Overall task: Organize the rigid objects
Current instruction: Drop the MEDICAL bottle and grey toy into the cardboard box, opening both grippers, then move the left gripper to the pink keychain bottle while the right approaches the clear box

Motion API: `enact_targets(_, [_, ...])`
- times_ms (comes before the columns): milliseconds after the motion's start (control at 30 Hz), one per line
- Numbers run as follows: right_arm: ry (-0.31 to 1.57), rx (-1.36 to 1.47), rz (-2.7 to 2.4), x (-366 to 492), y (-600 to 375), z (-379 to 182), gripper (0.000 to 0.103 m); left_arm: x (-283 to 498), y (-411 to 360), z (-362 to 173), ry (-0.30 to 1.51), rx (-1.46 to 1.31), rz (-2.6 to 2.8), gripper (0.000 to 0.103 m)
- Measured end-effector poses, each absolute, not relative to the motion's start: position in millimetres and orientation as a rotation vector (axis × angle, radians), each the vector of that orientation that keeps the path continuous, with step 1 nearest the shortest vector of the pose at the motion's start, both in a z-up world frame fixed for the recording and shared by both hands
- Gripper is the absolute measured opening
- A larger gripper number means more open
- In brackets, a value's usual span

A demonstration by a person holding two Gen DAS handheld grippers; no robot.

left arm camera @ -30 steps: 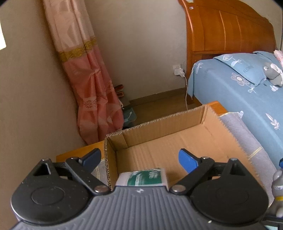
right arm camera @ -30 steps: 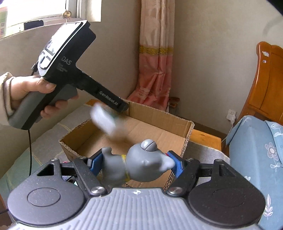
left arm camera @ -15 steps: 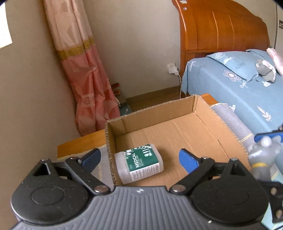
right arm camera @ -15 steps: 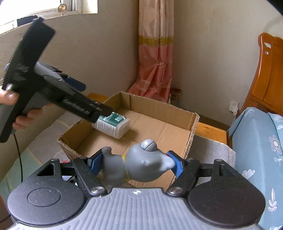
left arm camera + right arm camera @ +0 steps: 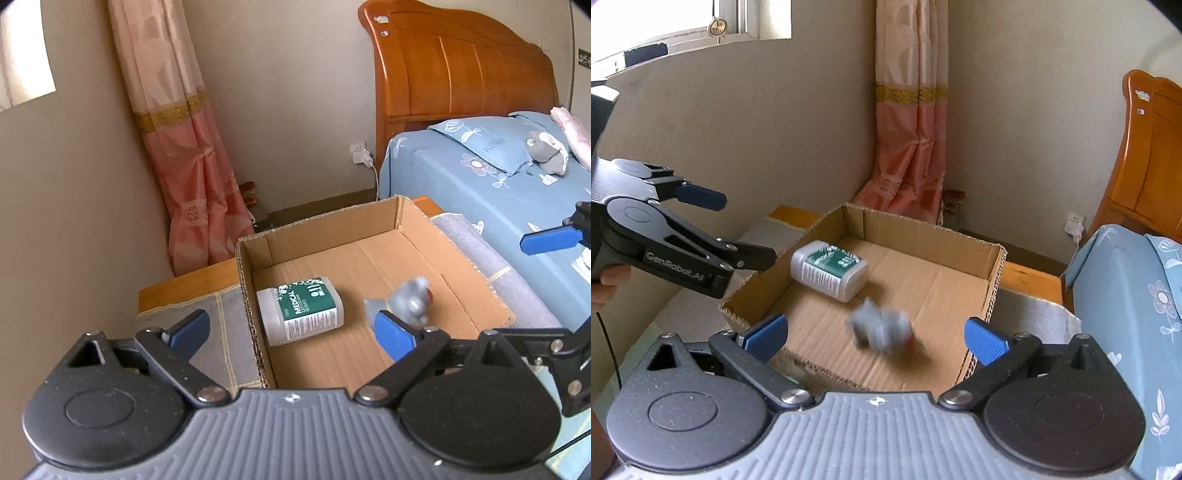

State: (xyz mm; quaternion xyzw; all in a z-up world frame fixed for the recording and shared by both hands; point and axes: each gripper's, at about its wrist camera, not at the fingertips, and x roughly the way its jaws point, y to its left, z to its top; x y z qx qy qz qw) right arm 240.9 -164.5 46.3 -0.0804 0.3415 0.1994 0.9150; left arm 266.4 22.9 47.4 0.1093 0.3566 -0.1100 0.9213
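I see the bed point(image 5: 461, 177) with its blue cover on the far right side of the cardboard box point(image 5: 993, 280), well apart from it. The cardboard box itself stands open on the desk point(image 5: 184, 288), which carries a grey cloth. Inside the box, near its left wall, the medical bottle point(image 5: 301, 310) lies on its side with the green label up. The grey toy figure point(image 5: 882, 328) is also inside the box, to the right of the bottle and apart from it; it is blurred, so I cannot tell how it lies. My right tongs point(image 5: 875, 334) are above the near edge of the box and their jaws are opening, released, with the figure below and free of the pads. My left tongs point(image 5: 291, 330) are at the left near corner of the box, spread wide and grasping nothing.
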Motion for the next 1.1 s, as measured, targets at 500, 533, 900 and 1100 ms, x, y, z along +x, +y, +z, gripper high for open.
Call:
enact_targets(500, [0.688, -0.139, 0.349, 179.4, -165.2, 45.4, 0.103, 195.8, 22.8, 41.8, 0.670, 0.221, -0.220, 0.101])
enact_targets(533, [0.691, -0.130, 0.349, 175.9, -165.7, 42.0, 0.103, 191.6, 21.8, 38.7, 0.666, 0.225, -0.218, 0.101])
enact_targets(900, [0.675, -0.018, 0.251, 127.8, -172.0, -9.9, 0.103, 159.7, 21.2, -10.4, 0.702, 0.204, -0.182, 0.101])
enact_targets(1100, [0.772, -0.019, 0.291, 112.1, -163.9, -44.4, 0.103, 141.6, 21.5, -34.3, 0.724, 0.182, -0.197, 0.101])
